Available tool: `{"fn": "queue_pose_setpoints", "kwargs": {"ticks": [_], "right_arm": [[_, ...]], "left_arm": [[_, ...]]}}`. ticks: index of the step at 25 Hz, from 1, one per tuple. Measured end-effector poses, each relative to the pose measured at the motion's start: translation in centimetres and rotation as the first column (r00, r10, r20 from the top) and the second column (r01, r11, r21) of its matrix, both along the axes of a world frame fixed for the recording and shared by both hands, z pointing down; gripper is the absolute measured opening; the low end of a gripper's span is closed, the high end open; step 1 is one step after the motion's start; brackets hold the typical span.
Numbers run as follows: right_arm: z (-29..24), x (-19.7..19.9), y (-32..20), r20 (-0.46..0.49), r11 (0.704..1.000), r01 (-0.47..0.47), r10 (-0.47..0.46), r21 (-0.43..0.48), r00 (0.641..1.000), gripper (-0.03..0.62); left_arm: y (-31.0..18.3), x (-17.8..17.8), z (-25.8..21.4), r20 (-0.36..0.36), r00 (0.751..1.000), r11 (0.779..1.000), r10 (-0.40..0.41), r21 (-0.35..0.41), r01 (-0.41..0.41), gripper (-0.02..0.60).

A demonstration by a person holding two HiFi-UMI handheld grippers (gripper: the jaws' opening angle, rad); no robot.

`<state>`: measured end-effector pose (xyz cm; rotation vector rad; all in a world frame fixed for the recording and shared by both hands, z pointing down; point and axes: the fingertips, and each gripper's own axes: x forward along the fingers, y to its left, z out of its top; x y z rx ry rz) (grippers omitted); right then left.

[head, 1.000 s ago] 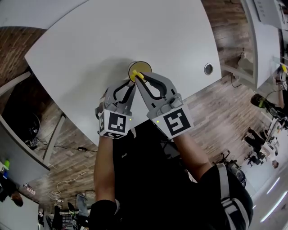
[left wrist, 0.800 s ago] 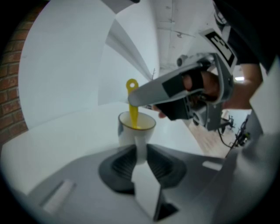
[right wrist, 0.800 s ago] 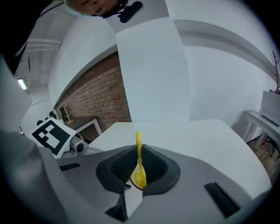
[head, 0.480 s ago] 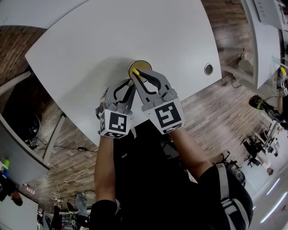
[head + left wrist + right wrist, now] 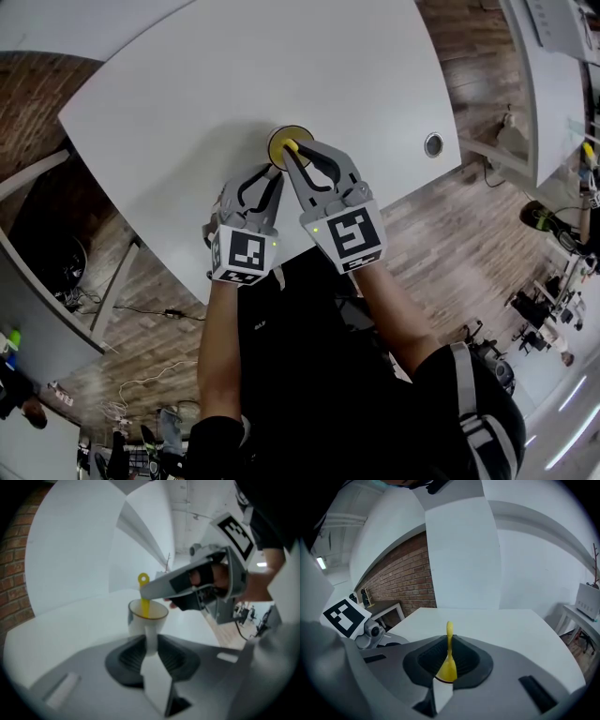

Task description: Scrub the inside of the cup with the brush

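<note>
A white cup (image 5: 281, 140) with a yellow inside stands on the white table (image 5: 234, 75). My left gripper (image 5: 271, 170) has the cup's handle (image 5: 151, 638) between its jaws, pads against it, and the jaws are opening slightly. My right gripper (image 5: 292, 150) is shut on the yellow brush (image 5: 449, 666), whose thin handle runs between its pads. In the left gripper view the brush (image 5: 144, 604) drops straight down into the cup (image 5: 137, 619), with the right gripper (image 5: 149, 590) just above the rim. The brush's lower end is hidden inside the cup.
A round cable grommet (image 5: 433, 144) sits in the table right of the cup. The table's near edge runs just under both grippers. Another desk (image 5: 553, 56) stands at the far right over wooden floor (image 5: 441, 234). A brick wall (image 5: 401, 581) lies beyond the table.
The right gripper has shifted the brush a little up and to the right over the cup. The left gripper stays at the cup's handle.
</note>
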<state>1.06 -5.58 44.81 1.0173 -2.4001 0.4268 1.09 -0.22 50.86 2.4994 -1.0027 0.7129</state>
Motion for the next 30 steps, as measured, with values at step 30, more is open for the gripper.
{"fn": "queue_pose_setpoints", "kwargs": {"ticks": [30], "right_arm": [[-10.2,2.4,1.7,0.167,0.983,-0.136,0.114,0.123,0.979,0.029]], "left_arm": [[2.5,-3.5,-9.8,-0.199,0.963,0.977,-0.181,0.076,0.200,0.017]]}}
